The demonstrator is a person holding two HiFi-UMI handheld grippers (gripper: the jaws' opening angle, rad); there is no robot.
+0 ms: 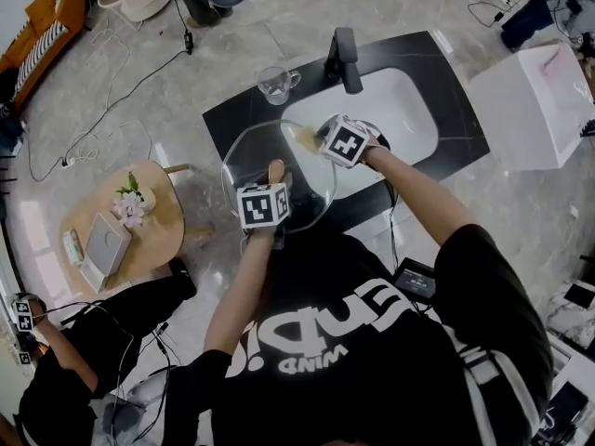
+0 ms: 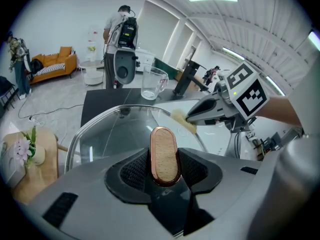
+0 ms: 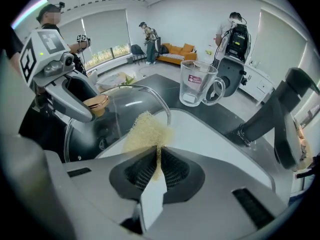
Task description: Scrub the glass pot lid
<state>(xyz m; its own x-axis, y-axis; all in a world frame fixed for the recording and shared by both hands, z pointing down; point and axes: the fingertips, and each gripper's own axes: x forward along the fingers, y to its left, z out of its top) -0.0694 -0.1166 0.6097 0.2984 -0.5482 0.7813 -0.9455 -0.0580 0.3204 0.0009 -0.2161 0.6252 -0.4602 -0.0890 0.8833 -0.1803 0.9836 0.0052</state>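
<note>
The glass pot lid (image 1: pixel 265 156) is held tilted over the black counter's edge. My left gripper (image 1: pixel 275 177) is shut on the lid's wooden knob (image 2: pixel 165 155), which stands between the two pads. In the left gripper view the clear dome (image 2: pixel 107 134) spreads out ahead of the jaws. My right gripper (image 1: pixel 312 137) is shut on a pale yellow sponge (image 3: pixel 146 131). The sponge rests against the lid's far rim (image 3: pixel 162 106), on the sink side. From the right gripper view, the left gripper (image 3: pixel 92 110) and the knob (image 3: pixel 97 103) show through the glass.
A glass mug (image 1: pixel 276 84) stands on the black counter (image 1: pixel 232 119) behind the lid. A dark faucet (image 1: pixel 344 59) rises over the white sink basin (image 1: pixel 414 110). A round wooden side table (image 1: pixel 153 230) is at the left, a white box (image 1: pixel 535 105) at the right.
</note>
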